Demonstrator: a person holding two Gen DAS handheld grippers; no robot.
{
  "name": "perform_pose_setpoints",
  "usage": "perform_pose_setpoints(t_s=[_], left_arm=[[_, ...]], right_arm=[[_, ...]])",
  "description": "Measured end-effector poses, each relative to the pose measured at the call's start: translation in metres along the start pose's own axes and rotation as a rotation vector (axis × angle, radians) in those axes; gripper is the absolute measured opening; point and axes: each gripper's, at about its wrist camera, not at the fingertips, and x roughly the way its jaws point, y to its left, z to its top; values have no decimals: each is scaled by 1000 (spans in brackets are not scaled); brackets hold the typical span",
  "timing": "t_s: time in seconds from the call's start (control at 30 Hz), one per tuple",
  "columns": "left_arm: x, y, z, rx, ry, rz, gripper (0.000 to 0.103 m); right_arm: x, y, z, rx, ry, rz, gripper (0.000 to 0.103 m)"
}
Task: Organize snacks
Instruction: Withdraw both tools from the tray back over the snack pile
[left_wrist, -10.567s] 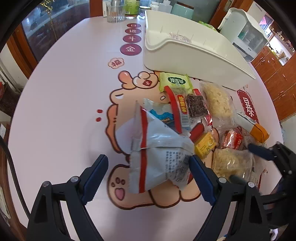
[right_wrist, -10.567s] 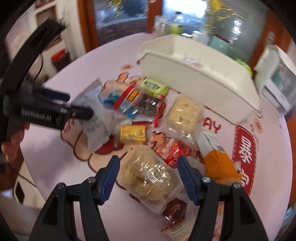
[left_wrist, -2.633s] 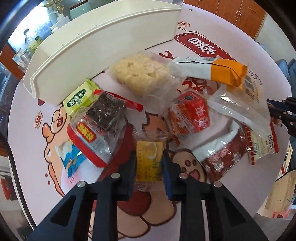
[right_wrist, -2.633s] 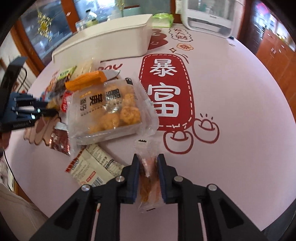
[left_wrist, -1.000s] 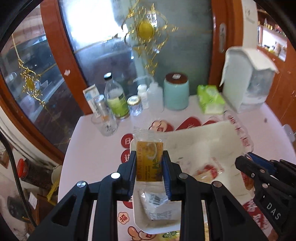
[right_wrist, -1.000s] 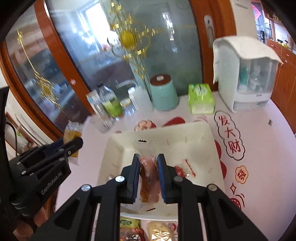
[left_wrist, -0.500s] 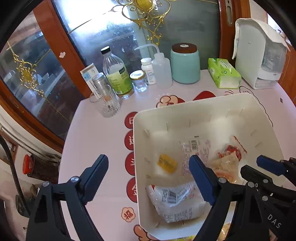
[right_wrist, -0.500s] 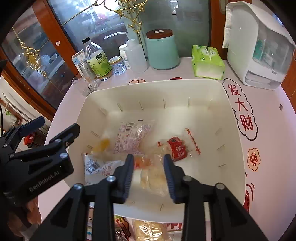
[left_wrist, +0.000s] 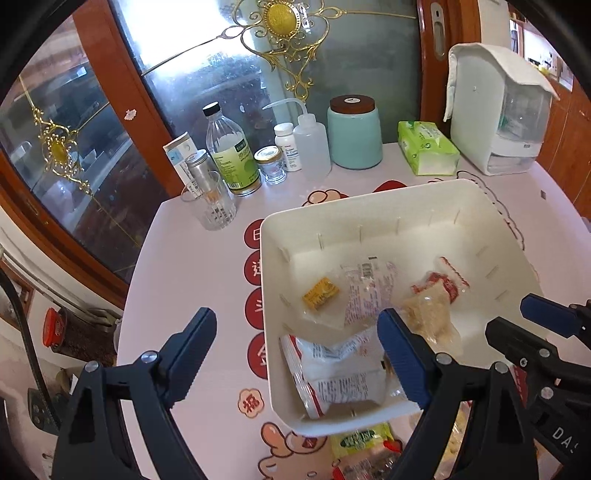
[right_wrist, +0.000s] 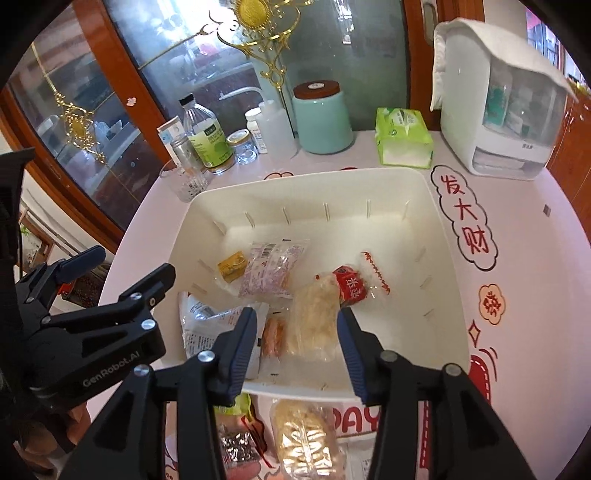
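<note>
A white bin (left_wrist: 402, 195) (right_wrist: 314, 181) stands on the pink table and holds several snack packs. A small yellow pack (left_wrist: 320, 292) (right_wrist: 231, 261) lies at its left, beside a clear pink-print pack (right_wrist: 271, 271). A small orange pack (right_wrist: 273, 336) lies near the front wall, beside a pale rice-cake pack (right_wrist: 314, 321) and a red pack (right_wrist: 349, 286). A white-and-red bag (left_wrist: 332, 373) lies at the front left. My left gripper (left_wrist: 295, 354) is open and empty above the bin's left front. My right gripper (right_wrist: 297, 339) is open and empty above the bin's front.
Bottles, a glass (left_wrist: 210, 203), a teal jar (left_wrist: 354, 133), a green tissue pack (left_wrist: 428, 153) and a white dispenser (left_wrist: 498, 110) stand behind the bin. More snack packs (right_wrist: 306, 439) lie on the table in front of the bin, under the grippers.
Both grippers carried packs over the bin and opened: the yellow pack dropped from the left, the orange pack from the right. Both now lie in the bin.
</note>
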Motion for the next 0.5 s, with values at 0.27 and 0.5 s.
perform_pose_setpoints(t_s=[0.27, 0.5], left_arm=[[-35, 1, -20, -21, -17, -47, 88], [-69, 0, -35, -37, -50, -88, 88]], right_arm=[[-43, 1, -23, 7, -58, 20, 46], [-80, 0, -47, 21, -101, 23, 46]])
